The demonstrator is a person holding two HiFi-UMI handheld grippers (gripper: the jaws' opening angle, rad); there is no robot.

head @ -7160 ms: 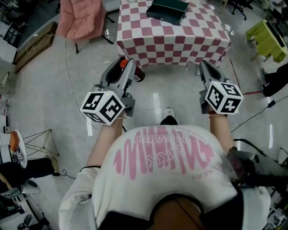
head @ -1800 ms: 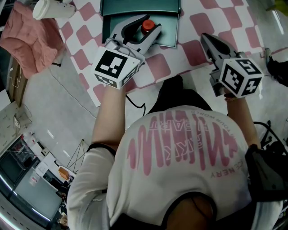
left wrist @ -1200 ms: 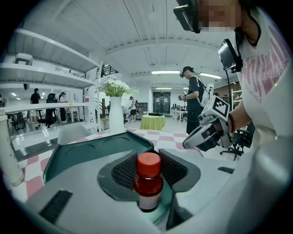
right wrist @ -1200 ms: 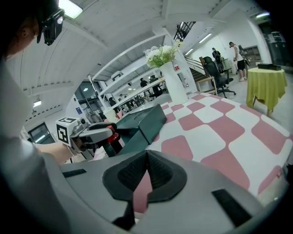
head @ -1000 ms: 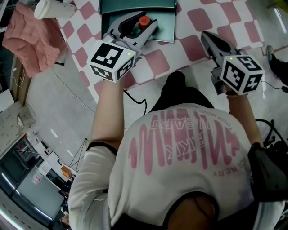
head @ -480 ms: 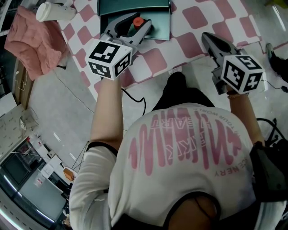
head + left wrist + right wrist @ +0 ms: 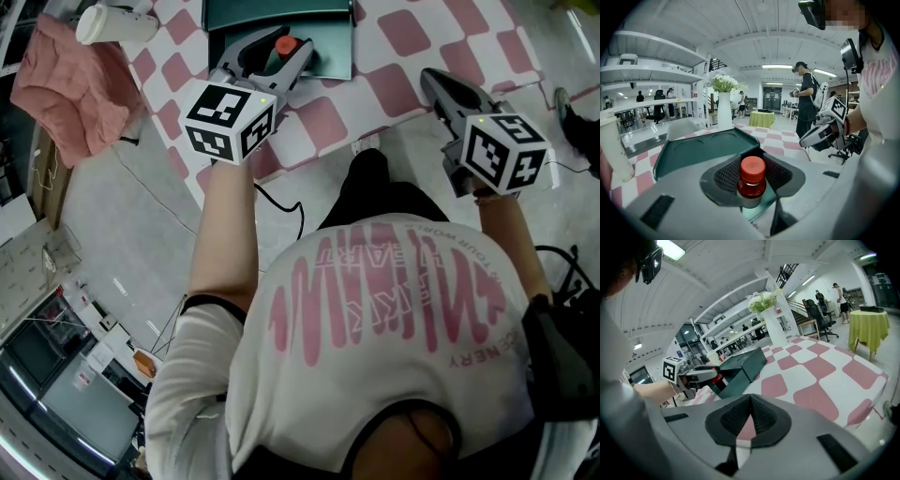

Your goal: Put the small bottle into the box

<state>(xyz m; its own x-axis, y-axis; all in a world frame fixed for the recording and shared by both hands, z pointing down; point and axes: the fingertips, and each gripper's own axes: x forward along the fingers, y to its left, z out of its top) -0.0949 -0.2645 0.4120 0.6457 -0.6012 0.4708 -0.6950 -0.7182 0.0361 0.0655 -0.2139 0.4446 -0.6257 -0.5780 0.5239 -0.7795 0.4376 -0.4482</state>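
Checkered table (image 7: 398,89) bears box (image 7: 330,52), cup (image 7: 111,23) and vase (image 7: 724,111).

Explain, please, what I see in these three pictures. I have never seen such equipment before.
There is no robot here: a person holds a two-jaw gripper in each hand. The head view looks down from a camera on the person's head. The other two views ride on the grippers and look along their jaws. A table with a pink-and-white checked cloth carries a dark green box and a white cup. The left gripper grips a small bottle with a red cap at the box's near edge. The right gripper is shut and empty, near the table's edge.
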